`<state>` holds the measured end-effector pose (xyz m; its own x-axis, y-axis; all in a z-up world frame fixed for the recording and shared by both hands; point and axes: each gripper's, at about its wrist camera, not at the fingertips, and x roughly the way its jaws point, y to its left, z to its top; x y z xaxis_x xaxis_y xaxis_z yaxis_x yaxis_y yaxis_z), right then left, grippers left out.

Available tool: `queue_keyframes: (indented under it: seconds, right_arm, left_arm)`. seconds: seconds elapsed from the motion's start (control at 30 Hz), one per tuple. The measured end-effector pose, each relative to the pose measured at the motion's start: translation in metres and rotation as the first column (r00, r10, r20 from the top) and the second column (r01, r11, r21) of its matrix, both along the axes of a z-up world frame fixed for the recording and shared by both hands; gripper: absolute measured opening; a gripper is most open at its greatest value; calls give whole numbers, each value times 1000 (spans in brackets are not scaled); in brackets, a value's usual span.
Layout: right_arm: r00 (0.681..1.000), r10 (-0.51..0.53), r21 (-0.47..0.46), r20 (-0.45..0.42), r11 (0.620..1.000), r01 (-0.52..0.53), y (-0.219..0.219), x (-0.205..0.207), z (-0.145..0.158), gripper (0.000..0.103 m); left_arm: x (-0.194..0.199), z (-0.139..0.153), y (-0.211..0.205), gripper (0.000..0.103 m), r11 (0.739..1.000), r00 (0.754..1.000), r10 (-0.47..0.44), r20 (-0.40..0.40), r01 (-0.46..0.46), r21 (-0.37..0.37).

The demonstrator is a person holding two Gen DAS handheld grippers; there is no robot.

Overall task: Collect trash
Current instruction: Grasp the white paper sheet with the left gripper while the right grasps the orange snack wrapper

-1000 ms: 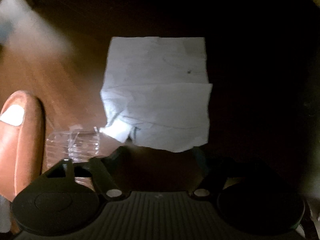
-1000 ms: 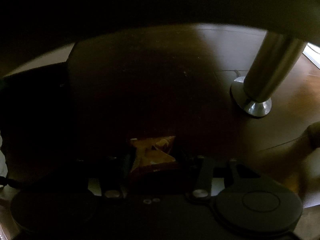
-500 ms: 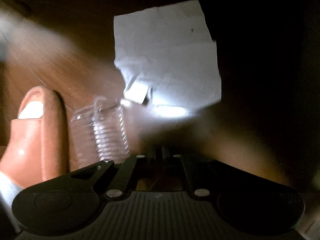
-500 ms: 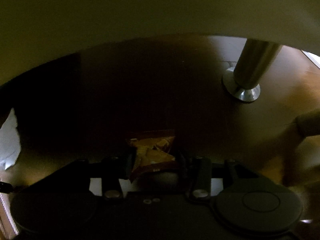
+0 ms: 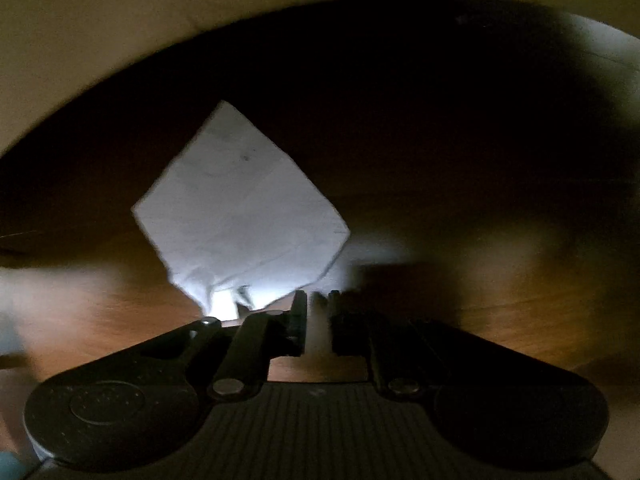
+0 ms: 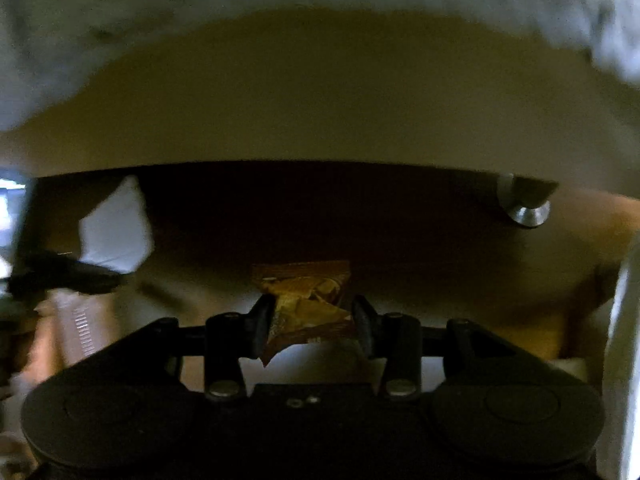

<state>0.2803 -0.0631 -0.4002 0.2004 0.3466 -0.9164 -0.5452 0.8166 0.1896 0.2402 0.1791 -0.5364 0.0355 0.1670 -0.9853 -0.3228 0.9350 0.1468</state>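
**Two pieces of trash in hand, no bin in view**

Right gripper (image 6: 312, 320): jaws clamped on brown wrapper (image 6: 306, 304), centre frame. Left gripper (image 5: 318, 320): jaws nearly together, pinching white paper (image 5: 240, 216), which fans toward 11 o'clock. Judgement: pickup done for both; drop-off remains. Beyond, dark wooden floor (image 5: 500, 300); metal furniture foot (image 6: 526, 214) at 2 o'clock.

The white paper sheet (image 5: 240, 216) looks matt and creased. The brown wrapper (image 6: 308, 304) is glossy, crinkled foil-like plastic. Both claws, left claw (image 5: 318, 312) and right claw (image 6: 314, 320), are matt black plastic. Beyond the wrapper, the furniture foot (image 6: 524, 212) is polished metal; the floor (image 5: 520, 300) shows smooth, slightly glossy wood.
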Motion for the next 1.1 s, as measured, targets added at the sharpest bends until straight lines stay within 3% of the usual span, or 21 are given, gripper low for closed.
queue_keyframes:
  seconds: [0.07,0.13,0.17,0.2,0.27,0.4,0.57,0.67,0.8,0.87,0.93,1.0,1.1]
  right_arm:
    - [999,1,42,-34,999,1,6,-8,26,42]
    - [998,4,92,-65,996,2,10,-15,47,42]
    - [997,8,116,-73,993,0,11,-19,56,42]
    - [997,14,135,-78,991,-4,12,-22,62,42]
    - [995,38,172,-87,985,-23,17,-26,64,42]
    - [992,49,177,-114,984,-28,24,-23,45,42]
    - [989,51,157,-139,987,-29,25,-26,31,42]
    - [988,43,171,-148,985,-18,26,-23,30,42]
    - [988,44,182,-151,983,-16,23,-24,28,42]
    - [987,41,182,-155,983,-12,23,-24,27,42]
    - [987,42,181,-157,983,-13,25,-24,24,42]
    - [987,47,180,-157,984,-18,26,-25,25,42]
    - [988,48,178,-150,984,-21,27,-27,23,42]
  left_arm:
    - [0,3,-1,11,994,994,-111,7,112,-12]
    - [-5,6,-2,17,970,970,-242,21,242,-5]
    - [-10,9,1,30,956,956,-292,32,292,8]
    - [-17,11,4,53,945,944,-328,40,327,22]
    - [-25,16,17,81,937,937,-345,60,341,70]
    - [-21,10,46,81,972,975,-218,38,213,102]
    - [-17,0,42,81,953,956,-292,35,287,101]
    - [-17,-5,45,83,962,963,-265,45,260,84]
    - [-18,-9,53,83,969,967,-245,63,243,38]
    - [-20,-11,61,78,975,972,-224,76,224,9]
    - [-20,-10,58,66,969,965,-247,84,248,1]
    - [-17,-7,51,35,960,958,-274,81,277,-29]
    - [-11,-7,45,13,952,954,-295,59,299,-73]
